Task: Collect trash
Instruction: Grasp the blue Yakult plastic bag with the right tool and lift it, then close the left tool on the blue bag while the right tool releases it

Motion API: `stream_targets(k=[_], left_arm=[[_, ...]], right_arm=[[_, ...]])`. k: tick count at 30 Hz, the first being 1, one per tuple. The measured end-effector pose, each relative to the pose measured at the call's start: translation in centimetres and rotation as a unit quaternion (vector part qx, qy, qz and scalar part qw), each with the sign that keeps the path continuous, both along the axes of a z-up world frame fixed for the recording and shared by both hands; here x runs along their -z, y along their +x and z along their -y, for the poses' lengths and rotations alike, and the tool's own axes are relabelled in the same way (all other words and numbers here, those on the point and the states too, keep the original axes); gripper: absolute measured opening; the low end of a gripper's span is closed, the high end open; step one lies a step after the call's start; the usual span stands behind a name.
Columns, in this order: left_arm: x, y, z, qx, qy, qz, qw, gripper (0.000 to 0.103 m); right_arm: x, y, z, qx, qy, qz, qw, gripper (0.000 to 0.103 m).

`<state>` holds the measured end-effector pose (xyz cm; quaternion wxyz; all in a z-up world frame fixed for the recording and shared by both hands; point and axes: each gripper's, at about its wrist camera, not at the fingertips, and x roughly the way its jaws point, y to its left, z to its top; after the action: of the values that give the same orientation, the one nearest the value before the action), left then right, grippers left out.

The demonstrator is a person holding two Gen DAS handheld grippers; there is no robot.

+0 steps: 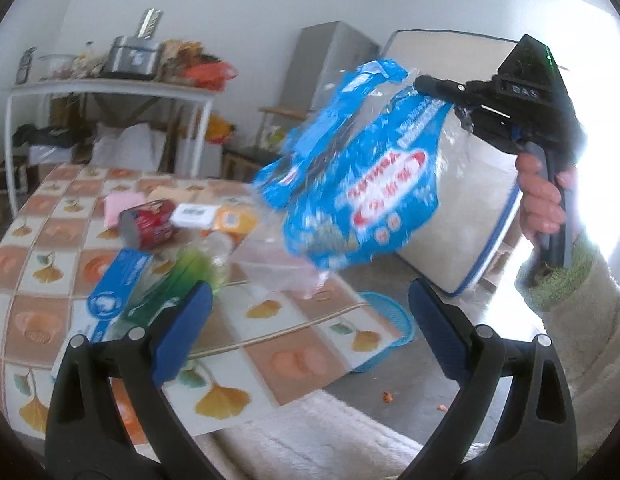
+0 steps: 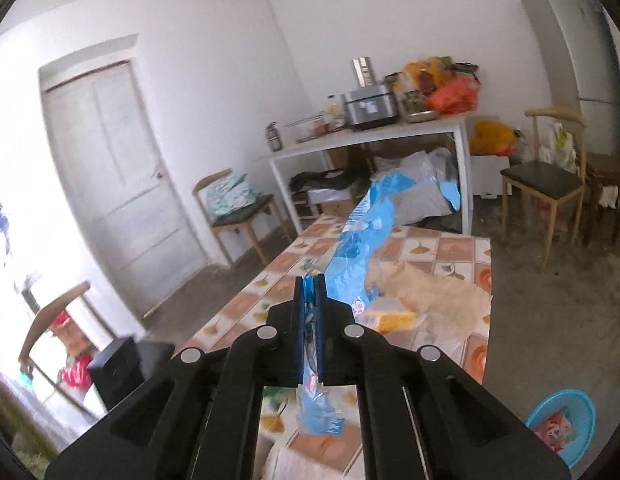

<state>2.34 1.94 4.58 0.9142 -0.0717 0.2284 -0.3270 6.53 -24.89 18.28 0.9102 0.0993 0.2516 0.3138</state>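
My right gripper (image 2: 310, 280) is shut on a crumpled blue plastic bag (image 2: 358, 248) and holds it in the air above the tiled table (image 2: 442, 248). The same bag (image 1: 350, 184) hangs from that gripper (image 1: 434, 84) at upper right in the left wrist view. My left gripper (image 1: 310, 292) is open and empty, above the table's near corner (image 1: 294, 360). On the table lie a red can (image 1: 150, 222), a blue box (image 1: 114, 292), a green wrapper (image 1: 178, 280), a clear plastic bottle (image 1: 218, 248) and an orange packet (image 1: 234, 220).
A blue basket (image 2: 562, 424) with trash in it stands on the floor by the table; it also shows in the left wrist view (image 1: 390, 320). A mattress (image 1: 470, 200) leans behind. A white side table (image 2: 370, 136) and chairs (image 2: 550, 184) stand around.
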Motion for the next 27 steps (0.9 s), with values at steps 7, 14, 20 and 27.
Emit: stream_targets(k=[7, 14, 20, 27], left_arm=[[-0.8, -1.8, 2.7, 0.073, -0.002, 0.023, 0.9971, 0.094], [0.2, -3.0, 6.1, 0.135, 0.027, 0.017, 0.9903, 0.094], [1.4, -3.1, 7.0, 0.143, 0.033, 0.008, 0.9891, 0.084], [2.8, -2.4, 6.9, 0.123, 0.067, -0.01, 0.9901, 0.029]], right_arm=[[1.1, -5.3, 0.3, -0.064, 0.06, -0.055, 0.995, 0.005], [3.8, -6.5, -0.4, -0.136, 0.146, -0.124, 0.972, 0.005], [6.8, -6.0, -0.8, -0.153, 0.189, -0.172, 0.955, 0.005], [9.9, -3.4, 0.2, -0.08, 0.167, -0.211, 0.96, 0.005]])
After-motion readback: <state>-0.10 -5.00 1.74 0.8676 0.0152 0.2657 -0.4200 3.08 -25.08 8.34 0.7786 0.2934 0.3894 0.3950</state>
